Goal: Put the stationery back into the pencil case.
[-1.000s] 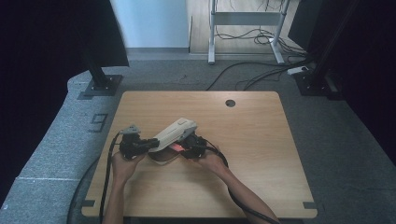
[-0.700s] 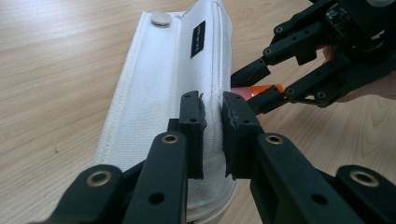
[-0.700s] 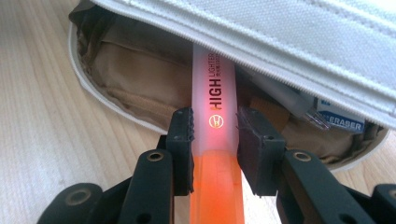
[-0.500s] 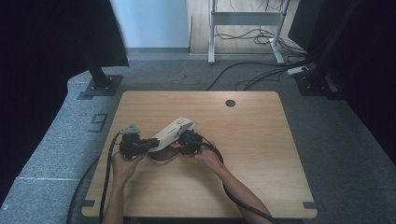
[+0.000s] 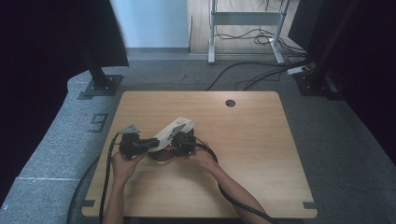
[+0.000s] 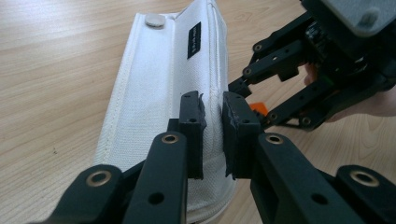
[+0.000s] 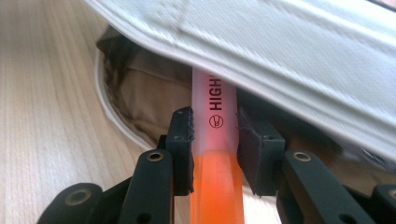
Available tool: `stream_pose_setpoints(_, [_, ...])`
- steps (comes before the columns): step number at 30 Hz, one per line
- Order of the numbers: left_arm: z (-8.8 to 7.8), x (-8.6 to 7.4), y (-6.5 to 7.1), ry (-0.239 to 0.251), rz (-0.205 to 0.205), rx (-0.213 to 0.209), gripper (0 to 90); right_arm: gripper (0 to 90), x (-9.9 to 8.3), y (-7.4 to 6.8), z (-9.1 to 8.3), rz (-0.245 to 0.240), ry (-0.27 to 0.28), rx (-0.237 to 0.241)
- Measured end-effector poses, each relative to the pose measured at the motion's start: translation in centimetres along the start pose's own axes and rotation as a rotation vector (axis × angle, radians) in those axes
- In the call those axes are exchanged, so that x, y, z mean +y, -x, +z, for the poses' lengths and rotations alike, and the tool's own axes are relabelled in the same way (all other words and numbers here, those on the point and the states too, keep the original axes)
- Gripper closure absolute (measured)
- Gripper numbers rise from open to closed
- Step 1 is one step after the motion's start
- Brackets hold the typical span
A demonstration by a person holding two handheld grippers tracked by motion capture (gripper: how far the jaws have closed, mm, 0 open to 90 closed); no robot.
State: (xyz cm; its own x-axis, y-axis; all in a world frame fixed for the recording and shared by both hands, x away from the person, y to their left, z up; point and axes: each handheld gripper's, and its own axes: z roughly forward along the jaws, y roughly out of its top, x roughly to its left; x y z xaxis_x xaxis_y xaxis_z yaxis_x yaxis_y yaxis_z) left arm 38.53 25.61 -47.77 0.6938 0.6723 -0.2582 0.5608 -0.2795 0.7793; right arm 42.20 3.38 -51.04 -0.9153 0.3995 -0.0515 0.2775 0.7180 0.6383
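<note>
My left gripper [image 6: 212, 135] was clenched on the edge of the white pencil case [image 6: 163, 93], pinching its upper flap so the pouch stayed lifted open just ahead of me. My right gripper [image 7: 215, 140] grasped an orange highlighter [image 7: 217, 186] between its pads, the pen's pale capped end already under the raised flap, inside the case's brown lining, on the wooden table [image 5: 261, 140].

Highlighter [image 7: 215, 140] tip (inside pouch [image 7: 289, 60]) hidden
</note>
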Motion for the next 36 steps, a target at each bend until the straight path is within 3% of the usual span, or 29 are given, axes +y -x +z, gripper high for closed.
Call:
stream_pose_setpoints(8, [0.0,0.0,0.0,-0.002,-0.002,-0.004,79.2,64.2,0.6,-0.2,1.3,-0.009,-0.015,0.019])
stream_pose_setpoints(11, [-0.1,-0.1,-0.2,-0.002,-0.005,-0.007,79.2,56.0,0.2,0.3,1.4,0.008,-0.024,0.007])
stream_pose_setpoints(15, [0.0,-0.1,-0.1,-0.003,-0.005,-0.008,79.2,49.6,-0.2,1.0,1.0,0.023,-0.03,-0.008])
stream_pose_setpoints(23, [0.0,-0.1,-0.2,-0.003,-0.006,-0.007,79.2,46.8,-1.2,1.8,-0.2,0.027,-0.045,-0.046])
stream_pose_setpoints(29, [0.0,-0.2,-0.2,-0.004,-0.007,-0.008,79.2,47.5,-2.1,2.5,-0.9,0.041,-0.061,-0.081])
stream_pose_setpoints(36, [0.1,-0.2,-0.3,-0.007,-0.01,-0.017,78.9,61.9,-2.9,3.4,-1.0,0.089,-0.056,-0.098])
